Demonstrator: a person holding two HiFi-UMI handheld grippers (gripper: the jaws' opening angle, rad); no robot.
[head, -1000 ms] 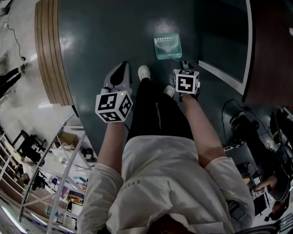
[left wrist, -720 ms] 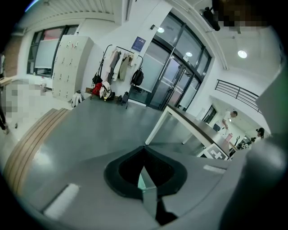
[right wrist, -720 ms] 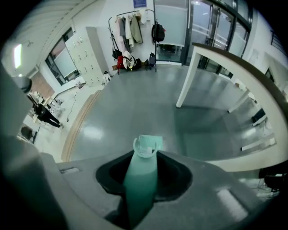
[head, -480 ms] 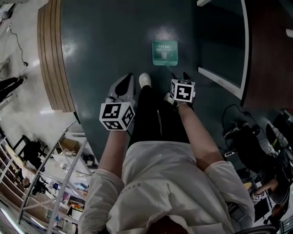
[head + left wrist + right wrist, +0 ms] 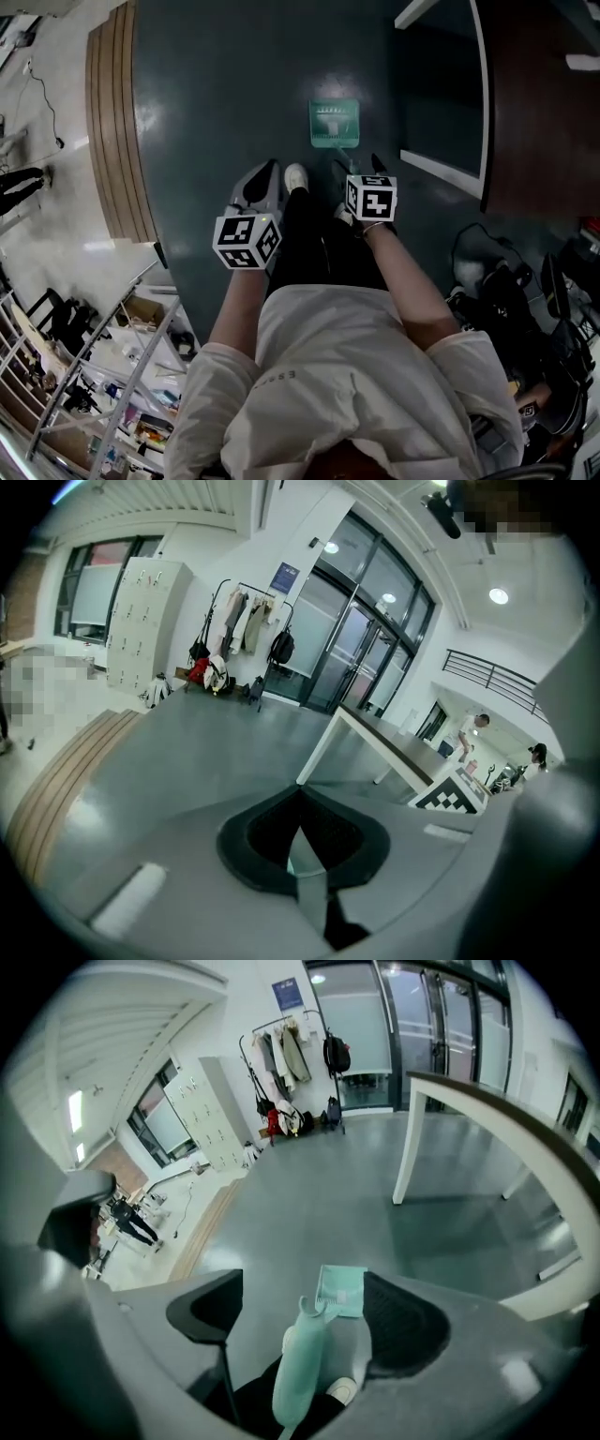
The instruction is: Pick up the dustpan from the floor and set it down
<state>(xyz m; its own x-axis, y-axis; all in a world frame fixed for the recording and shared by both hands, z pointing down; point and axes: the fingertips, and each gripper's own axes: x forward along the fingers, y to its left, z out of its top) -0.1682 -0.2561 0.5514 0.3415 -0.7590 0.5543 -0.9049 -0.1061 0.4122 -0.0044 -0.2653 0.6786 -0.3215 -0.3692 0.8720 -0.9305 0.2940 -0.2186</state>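
**Teal plastic dustpan just released onto the floor.**
Right hand-held gripper is opening wide, with the handle loose between its jaws. The pan lies at 12 o'clock, so set-down looks complete.

Mint-green dustpan, dark teal floor, black-and-white square-patterned marker cubes, white shirt, black trousers.

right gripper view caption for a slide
right gripper opening, teal plastic dustpan handle between its jaws, pan on grey floor
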